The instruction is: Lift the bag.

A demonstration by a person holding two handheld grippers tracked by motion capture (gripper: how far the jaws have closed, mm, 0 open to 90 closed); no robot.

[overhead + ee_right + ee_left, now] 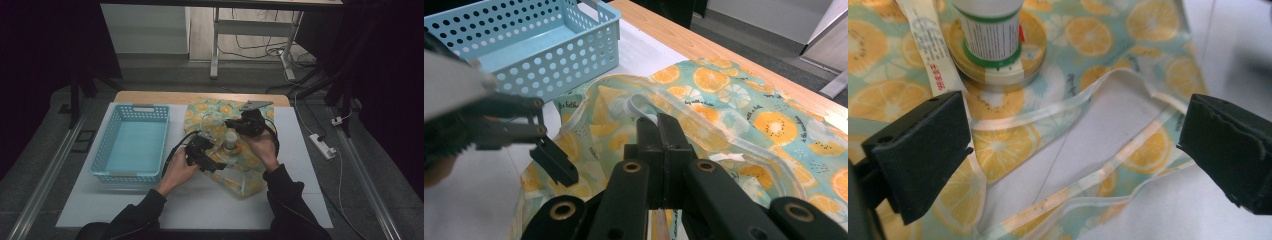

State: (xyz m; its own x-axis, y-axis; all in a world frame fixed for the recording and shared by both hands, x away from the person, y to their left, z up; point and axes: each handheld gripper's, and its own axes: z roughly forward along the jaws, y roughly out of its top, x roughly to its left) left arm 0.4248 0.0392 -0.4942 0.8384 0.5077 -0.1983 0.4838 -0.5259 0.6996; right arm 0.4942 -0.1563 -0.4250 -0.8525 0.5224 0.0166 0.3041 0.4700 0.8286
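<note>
Fabric: orange-print bag (235, 150) on the white table (310, 165), beneath both claws.
Left gripper (1073, 150): jaws wide apart, empty, bag strap (1083, 187) below.
Right gripper (657, 135): jaws pressed together, pinching the bag's rim.
Bottle (990, 32): ahead of left gripper, upright on a round tin (998, 75).

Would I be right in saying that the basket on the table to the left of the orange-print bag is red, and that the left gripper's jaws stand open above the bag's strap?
Not quite: the basket is light blue, as the high view shows. The rest holds: it sits left of the orange-print bag, and the left gripper stands open above the strap.
</note>
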